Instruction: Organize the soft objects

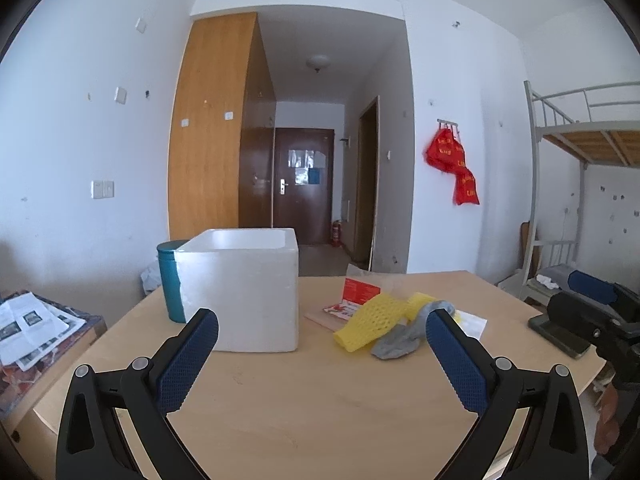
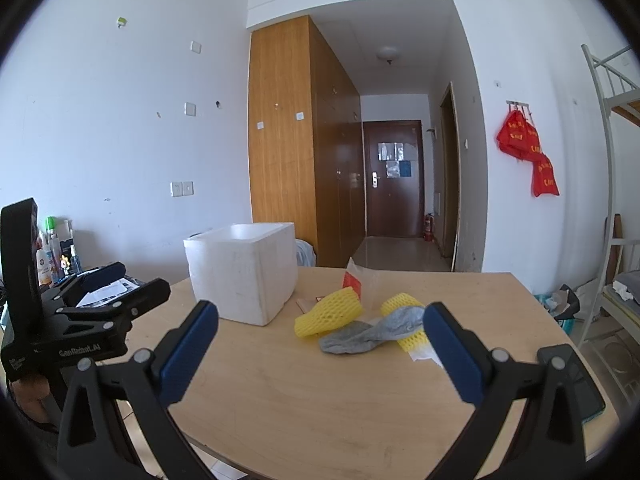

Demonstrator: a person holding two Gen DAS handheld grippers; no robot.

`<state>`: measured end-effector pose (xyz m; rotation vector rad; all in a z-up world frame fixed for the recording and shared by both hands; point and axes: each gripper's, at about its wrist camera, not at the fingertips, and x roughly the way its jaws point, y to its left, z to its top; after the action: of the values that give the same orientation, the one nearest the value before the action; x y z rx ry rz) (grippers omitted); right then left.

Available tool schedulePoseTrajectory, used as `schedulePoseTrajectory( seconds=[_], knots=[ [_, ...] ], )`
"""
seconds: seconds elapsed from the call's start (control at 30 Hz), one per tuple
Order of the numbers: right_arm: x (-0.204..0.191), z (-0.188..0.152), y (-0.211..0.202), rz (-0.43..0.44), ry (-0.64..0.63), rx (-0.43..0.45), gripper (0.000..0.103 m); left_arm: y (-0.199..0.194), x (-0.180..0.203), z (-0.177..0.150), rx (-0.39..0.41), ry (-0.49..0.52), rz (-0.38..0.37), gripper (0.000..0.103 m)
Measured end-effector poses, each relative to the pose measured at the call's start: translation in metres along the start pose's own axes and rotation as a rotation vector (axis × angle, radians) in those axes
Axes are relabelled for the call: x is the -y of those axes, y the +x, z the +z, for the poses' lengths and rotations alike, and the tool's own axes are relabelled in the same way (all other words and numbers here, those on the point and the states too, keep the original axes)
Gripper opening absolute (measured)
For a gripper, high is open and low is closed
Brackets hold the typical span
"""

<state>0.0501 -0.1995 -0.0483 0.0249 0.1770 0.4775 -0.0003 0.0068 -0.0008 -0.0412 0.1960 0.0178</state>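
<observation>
Left wrist view: left tool (image 1: 322,326) hung over table (image 1: 320,400), fingers spread wide, nothing held. White foam box (image 1: 244,292) stood ahead on left, teal can (image 1: 171,282) touching its left side. Yellow foam nets (image 1: 376,320) and grey sock (image 1: 408,334) lay piled right of box, apart from it. Right tool (image 1: 588,312) seen at right edge.

Right wrist view: right tool (image 2: 320,326) also wide open, empty. Sock (image 2: 372,332) draped across nets (image 2: 332,312), right of box (image 2: 244,272). Left tool (image 2: 112,292) at left edge.
</observation>
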Motion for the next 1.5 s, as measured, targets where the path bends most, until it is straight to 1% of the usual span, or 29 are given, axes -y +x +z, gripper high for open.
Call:
schedulePoseTrajectory(
  seconds=[0.2, 0.53, 1.3, 1.5],
  knots=[
    [-0.0001, -0.0012, 0.0001, -0.004, 0.003, -0.003, 0.103, 0.0021, -0.0001, -0.0001, -0.002, -0.004, 0.007, 0.103],
    [-0.0005, -0.0012, -0.0005, -0.008, 0.0, -0.009, 0.103, 0.0077, -0.001, -0.0016, -0.029, -0.01, 0.014, 0.103],
    [0.0014, -0.0014, -0.0028, -0.013, 0.002, -0.013, 0.103, 0.0057, -0.0001, -0.003, -0.02, -0.013, 0.021, 0.103],
    [0.0041, 0.0003, -0.0009, 0.0, 0.006, -0.018, 0.103, 0.0083, 0.0019, -0.0026, -0.03, -0.017, 0.014, 0.103]
  ],
)
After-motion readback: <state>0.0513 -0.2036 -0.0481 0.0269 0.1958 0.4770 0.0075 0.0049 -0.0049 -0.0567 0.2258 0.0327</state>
